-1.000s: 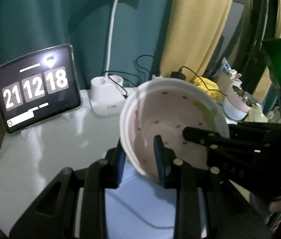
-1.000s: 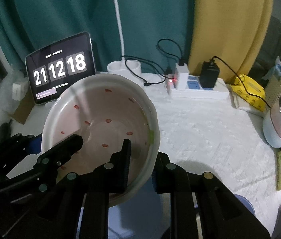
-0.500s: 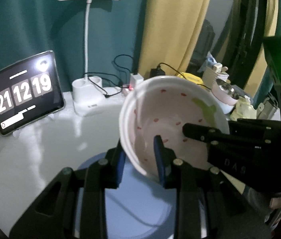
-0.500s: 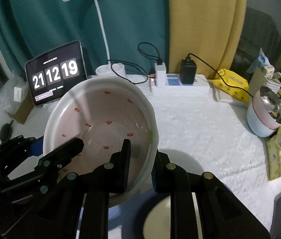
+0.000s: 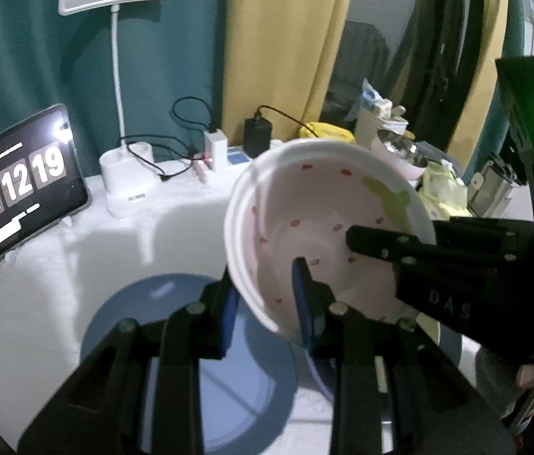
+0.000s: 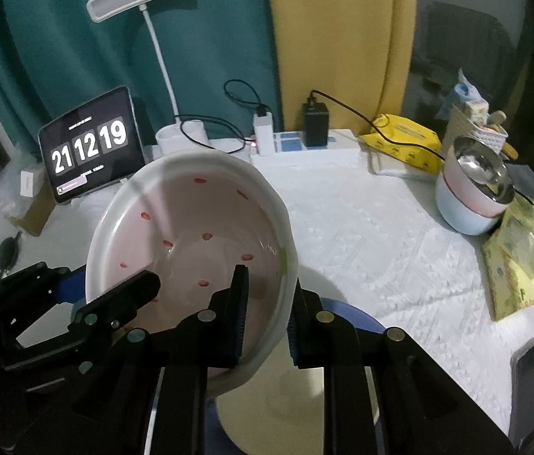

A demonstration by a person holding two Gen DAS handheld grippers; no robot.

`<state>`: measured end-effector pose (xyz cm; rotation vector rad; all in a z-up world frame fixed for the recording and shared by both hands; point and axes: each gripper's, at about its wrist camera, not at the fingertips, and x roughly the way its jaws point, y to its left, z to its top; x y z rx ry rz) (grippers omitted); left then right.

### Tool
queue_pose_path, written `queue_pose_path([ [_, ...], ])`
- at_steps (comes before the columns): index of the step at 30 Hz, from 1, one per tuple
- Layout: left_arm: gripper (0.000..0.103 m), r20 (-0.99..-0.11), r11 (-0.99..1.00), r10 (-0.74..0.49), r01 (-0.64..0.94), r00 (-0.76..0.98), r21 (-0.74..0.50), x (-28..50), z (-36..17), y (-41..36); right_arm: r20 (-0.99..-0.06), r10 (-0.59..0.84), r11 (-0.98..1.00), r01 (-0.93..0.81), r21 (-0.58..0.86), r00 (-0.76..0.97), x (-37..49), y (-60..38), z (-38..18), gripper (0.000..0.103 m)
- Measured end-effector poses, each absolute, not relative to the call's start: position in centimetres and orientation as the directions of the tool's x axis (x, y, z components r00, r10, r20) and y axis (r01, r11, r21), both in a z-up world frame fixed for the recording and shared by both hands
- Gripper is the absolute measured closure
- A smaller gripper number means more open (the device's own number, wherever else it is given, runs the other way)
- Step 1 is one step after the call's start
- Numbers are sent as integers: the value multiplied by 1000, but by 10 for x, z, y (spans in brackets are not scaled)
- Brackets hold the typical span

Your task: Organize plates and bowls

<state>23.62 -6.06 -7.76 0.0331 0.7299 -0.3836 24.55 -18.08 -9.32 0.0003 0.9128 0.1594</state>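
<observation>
A white bowl with red specks (image 5: pixel 327 223) (image 6: pixel 191 250) hangs in the air, tilted, held from both sides. My left gripper (image 5: pixel 267 299) is shut on its near left rim. My right gripper (image 6: pixel 267 303) is shut on its right rim; it shows in the left wrist view as a black finger (image 5: pixel 388 244) inside the bowl. Below on the white table lies a blue plate (image 5: pixel 176 326). A second blue dish with a cream centre (image 6: pixel 346 345) lies under the right gripper, mostly hidden.
A tablet clock (image 6: pixel 90 144), a white desk lamp (image 5: pixel 121 87), a power strip with chargers (image 6: pixel 297 140), a yellow pack (image 6: pixel 403 142) and a pink-and-blue pot with a steel inner bowl (image 6: pixel 471 197) line the back and right. A phone (image 6: pixel 528 364) lies at the right edge.
Both grippers have lifted the bowl higher and pulled back. The blue plate and the dish under it have come into view below.
</observation>
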Motion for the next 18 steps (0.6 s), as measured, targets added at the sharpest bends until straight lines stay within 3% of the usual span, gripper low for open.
queue_pose_path([
  [18, 75, -704, 910, -338, 408, 625, -75, 221, -102, -105, -798, 120, 993, -90, 82, 591, 220, -224, -114, 83],
])
